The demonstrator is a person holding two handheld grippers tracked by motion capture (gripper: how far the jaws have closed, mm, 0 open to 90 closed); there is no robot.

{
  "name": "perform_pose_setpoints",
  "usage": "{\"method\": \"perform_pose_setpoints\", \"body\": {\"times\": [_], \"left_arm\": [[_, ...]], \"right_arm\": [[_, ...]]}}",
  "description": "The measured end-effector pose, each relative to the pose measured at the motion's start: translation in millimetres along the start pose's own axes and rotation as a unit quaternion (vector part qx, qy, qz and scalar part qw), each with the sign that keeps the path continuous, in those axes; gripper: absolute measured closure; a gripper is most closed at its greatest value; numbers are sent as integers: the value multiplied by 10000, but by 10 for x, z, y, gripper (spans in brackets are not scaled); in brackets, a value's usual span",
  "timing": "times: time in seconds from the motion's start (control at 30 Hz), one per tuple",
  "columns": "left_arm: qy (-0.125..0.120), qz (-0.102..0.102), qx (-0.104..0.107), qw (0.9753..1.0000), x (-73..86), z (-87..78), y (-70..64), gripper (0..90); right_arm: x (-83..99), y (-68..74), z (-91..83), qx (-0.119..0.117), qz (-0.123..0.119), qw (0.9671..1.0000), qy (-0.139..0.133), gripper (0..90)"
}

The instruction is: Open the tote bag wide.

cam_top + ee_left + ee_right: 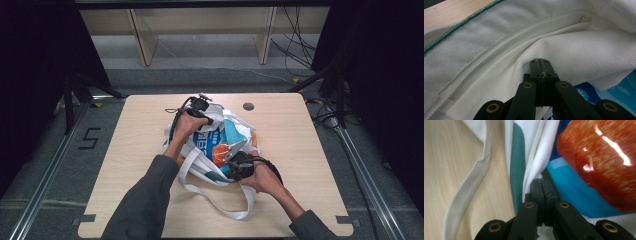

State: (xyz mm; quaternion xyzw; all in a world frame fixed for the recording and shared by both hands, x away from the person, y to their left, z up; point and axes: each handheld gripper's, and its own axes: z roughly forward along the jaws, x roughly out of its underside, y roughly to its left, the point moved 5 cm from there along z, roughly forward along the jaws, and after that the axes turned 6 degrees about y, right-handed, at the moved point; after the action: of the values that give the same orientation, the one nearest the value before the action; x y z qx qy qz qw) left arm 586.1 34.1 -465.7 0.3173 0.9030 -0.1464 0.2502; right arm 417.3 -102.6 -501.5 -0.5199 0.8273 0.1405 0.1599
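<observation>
Light wooden surface (300,150) carries a white tote bag (200,150) at centre. Right claw (231,161), 5 o'clock of the bag, is clamped on the bag's white-and-green edge (524,170). Left claw (209,121), 12 o'clock, is pinched shut on white fabric. Blue-and-orange package (220,147) lies inside; its print is unreadable.

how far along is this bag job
Done: a blue and orange packet already lies in the white tote bag. In hand: both tongs, left and right, are shut on the bag's cloth at opposite edges. Left: the mouth is not closed and the straps lie loose.
</observation>
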Motion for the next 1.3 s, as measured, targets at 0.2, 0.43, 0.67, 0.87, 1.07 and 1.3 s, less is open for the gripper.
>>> {"method": "perform_pose_setpoints", "body": {"times": [0.2, 0.43, 0.67, 0.87, 1.07, 1.3], "left_arm": [[-559, 85, 322, 9979, 34, -432, -65, 870], [-428, 81, -28, 9990, 229, -635, 232, 858], [-185, -255, 93, 9995, 749, -479, 587, 867], [-64, 114, -44, 9999, 825, -492, 536, 879], [-305, 50, 39, 9995, 802, -570, 492, 860], [-620, 278, 349, 9971, 659, -579, 214, 857]], "right_arm": [[-377, -288, -642, 833, -50, 9871, -1366, 900], [-634, -854, -691, 1277, 370, 9871, -894, 900], [-589, -1473, -221, 1658, 865, 9819, -312, 900], [-511, -1699, 37, 1538, 1443, 9772, -257, 900], [-571, -1544, -260, 1671, 1019, 9793, -521, 900], [-388, -845, -453, 1194, 306, 9903, -642, 900]]}}
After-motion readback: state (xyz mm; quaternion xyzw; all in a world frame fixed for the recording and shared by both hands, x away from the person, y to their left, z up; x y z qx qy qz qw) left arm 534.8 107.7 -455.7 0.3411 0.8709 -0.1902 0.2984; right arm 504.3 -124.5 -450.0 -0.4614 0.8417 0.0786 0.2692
